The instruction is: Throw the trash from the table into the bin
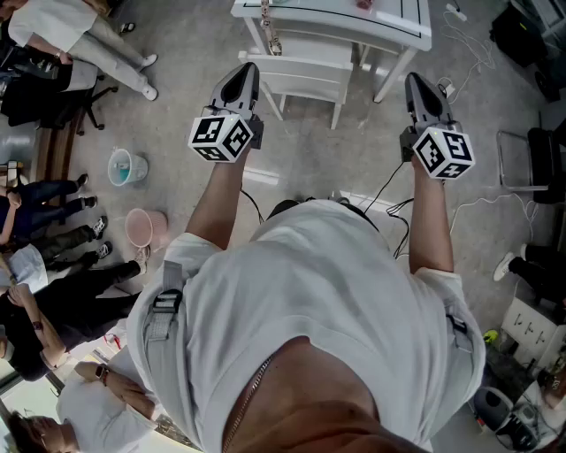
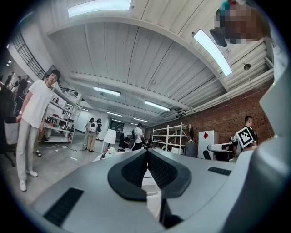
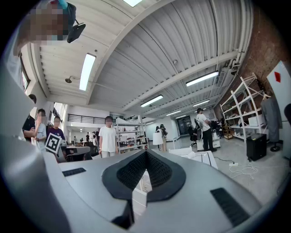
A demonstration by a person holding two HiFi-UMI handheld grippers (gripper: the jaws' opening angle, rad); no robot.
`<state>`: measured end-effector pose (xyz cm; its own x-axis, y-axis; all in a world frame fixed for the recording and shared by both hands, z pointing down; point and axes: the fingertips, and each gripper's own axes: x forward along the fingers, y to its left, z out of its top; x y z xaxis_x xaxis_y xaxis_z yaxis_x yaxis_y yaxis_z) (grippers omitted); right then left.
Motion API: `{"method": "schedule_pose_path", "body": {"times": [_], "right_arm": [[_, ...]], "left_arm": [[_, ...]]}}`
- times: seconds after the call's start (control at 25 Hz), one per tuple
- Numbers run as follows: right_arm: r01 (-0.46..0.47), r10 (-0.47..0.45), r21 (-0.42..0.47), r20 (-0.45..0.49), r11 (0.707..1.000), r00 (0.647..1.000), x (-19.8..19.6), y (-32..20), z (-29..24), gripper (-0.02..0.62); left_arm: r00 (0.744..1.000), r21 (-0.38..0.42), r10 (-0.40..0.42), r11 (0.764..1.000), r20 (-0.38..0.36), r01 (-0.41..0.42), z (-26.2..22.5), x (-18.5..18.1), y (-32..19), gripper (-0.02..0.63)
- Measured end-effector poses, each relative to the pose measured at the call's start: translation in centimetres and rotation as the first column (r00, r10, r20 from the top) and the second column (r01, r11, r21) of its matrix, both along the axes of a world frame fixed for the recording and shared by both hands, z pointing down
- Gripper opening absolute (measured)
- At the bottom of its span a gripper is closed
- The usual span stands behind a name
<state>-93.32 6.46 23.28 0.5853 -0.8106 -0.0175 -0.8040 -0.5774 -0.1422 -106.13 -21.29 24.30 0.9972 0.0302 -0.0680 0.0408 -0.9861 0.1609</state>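
1. The person's white shirt (image 1: pixel 309 301) fills the near view, with both forearms stretched forward.
2. The left gripper (image 1: pixel 248 71) and right gripper (image 1: pixel 416 84) point level, each with its jaws pressed together on nothing. It is probably best to step in and spread one pair before reaching.
3. The white table (image 1: pixel 354 34) stands just beyond their tips. A small reddish scrap (image 1: pixel 364 4), possibly trash, lies on it farther ahead, nearer the right gripper.

A white table (image 1: pixel 389 22) stands at the far side of the grey floor (image 1: pixel 177 97). On the floor at left sit a pale blue bucket (image 1: pixel 128 166) and a pink bucket (image 1: pixel 146 227) (white cables (image 1: pixel 469 40) trail far right).
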Motion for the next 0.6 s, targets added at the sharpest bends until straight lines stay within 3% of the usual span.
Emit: {"method": "schedule_pose_path", "body": {"times": [0.6], "right_arm": [[0.003,-0.003,0.014,-0.012,1.0,1.0,-0.69,0.32,-0.76,0.002]], "left_arm": [[1.0,0.004,0.008,1.0,-0.005,-0.008,-0.44,-0.46,0.35,0.011]]}}
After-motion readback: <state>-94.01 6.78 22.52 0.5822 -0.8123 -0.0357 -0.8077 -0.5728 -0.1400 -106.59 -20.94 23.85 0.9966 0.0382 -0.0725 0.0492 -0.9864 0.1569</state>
